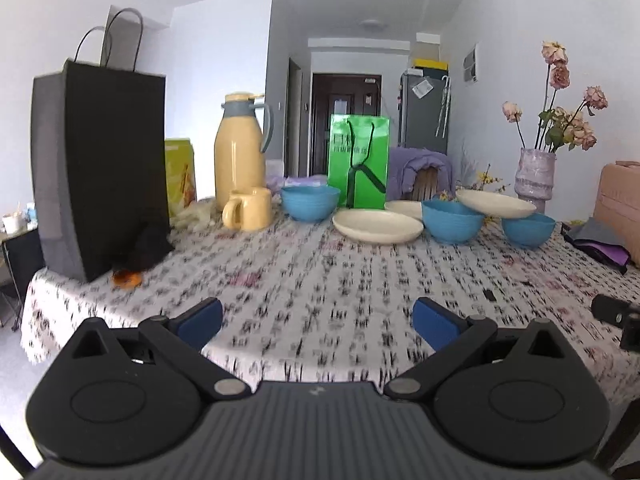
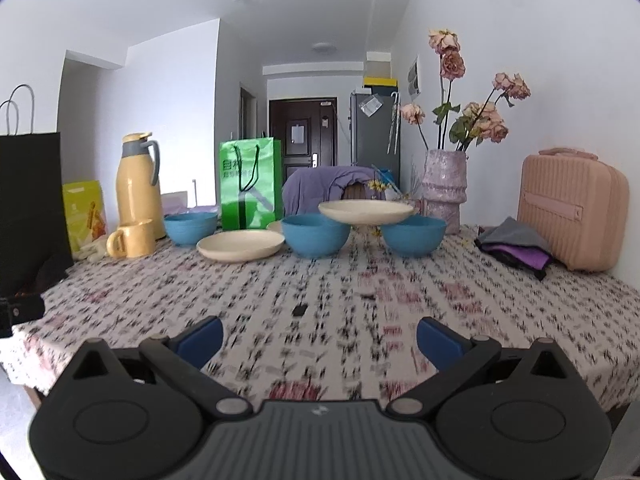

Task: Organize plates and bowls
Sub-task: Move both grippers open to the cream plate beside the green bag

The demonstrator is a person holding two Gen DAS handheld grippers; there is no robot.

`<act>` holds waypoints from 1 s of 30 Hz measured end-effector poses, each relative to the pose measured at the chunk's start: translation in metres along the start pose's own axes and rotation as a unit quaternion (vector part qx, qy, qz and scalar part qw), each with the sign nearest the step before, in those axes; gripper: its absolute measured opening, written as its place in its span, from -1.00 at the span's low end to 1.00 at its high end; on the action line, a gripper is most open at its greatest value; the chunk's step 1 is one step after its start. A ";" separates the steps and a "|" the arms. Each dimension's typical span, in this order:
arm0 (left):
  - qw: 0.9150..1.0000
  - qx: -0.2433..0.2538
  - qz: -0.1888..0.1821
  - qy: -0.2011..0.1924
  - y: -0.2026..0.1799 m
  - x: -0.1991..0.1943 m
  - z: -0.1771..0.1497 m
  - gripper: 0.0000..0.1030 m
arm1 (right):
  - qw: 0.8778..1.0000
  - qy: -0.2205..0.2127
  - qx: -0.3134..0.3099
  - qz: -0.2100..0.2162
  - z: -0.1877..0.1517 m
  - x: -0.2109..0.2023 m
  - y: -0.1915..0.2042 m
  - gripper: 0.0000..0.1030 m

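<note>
Three blue bowls stand at the far side of the patterned table: a left bowl [image 1: 310, 203] [image 2: 190, 227], a middle bowl [image 1: 453, 221] [image 2: 316, 235] and a right bowl [image 1: 528, 230] [image 2: 414, 235]. A cream plate [image 1: 495, 203] [image 2: 366, 212] rests across the rims of the middle and right bowls. Another cream plate [image 1: 377, 225] [image 2: 241, 245] lies flat on the cloth, with a third plate [image 1: 405, 208] partly hidden behind it. My left gripper [image 1: 318, 322] and right gripper [image 2: 320, 340] both hover open near the table's front edge, nothing between their blue pads.
A tall black paper bag [image 1: 100, 168] stands at the left, beside a yellow thermos [image 1: 240, 152] and yellow mug [image 1: 248, 208]. A green bag [image 1: 358, 162] is behind the dishes. A vase of flowers [image 2: 444, 192], folded cloths [image 2: 516, 248] and a pink case [image 2: 572, 208] occupy the right.
</note>
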State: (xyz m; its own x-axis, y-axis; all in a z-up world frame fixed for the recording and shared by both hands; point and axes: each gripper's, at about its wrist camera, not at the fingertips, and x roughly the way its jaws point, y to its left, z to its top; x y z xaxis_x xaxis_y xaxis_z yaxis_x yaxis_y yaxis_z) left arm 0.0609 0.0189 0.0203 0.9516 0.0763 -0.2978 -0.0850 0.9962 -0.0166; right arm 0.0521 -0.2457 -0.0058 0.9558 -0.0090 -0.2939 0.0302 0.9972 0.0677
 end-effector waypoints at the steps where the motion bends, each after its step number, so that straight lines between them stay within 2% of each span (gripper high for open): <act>1: 1.000 0.006 0.001 -0.003 -0.002 0.005 0.004 1.00 | 1.000 -0.003 0.002 -0.001 0.004 0.004 -0.001 1.00; 11: 0.999 0.025 -0.015 -0.013 -0.019 0.069 0.047 1.00 | 1.000 -0.003 0.029 0.008 0.058 0.068 -0.021 1.00; 15: 0.999 0.030 -0.022 -0.022 -0.027 0.100 0.072 1.00 | 0.999 0.001 0.038 0.025 0.084 0.100 -0.028 1.00; 22: 0.998 0.042 -0.039 -0.034 -0.045 0.162 0.116 1.00 | 0.999 0.003 0.042 0.030 0.133 0.161 -0.041 1.00; 27: 0.996 0.028 -0.079 -0.023 -0.055 0.209 0.147 1.00 | 0.997 0.029 0.050 0.054 0.166 0.213 -0.054 1.00; 30: 0.996 0.022 -0.083 -0.012 -0.063 0.241 0.165 1.00 | 0.996 0.037 0.042 0.070 0.188 0.245 -0.061 1.00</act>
State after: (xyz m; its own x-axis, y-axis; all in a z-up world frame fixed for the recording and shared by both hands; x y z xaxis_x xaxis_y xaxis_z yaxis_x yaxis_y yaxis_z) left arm 0.3439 -0.0190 0.1067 0.9584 -0.0897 -0.2709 0.0871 0.9960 -0.0216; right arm 0.3392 -0.3222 0.0976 0.9285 0.1374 -0.3450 -0.0735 0.9787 0.1919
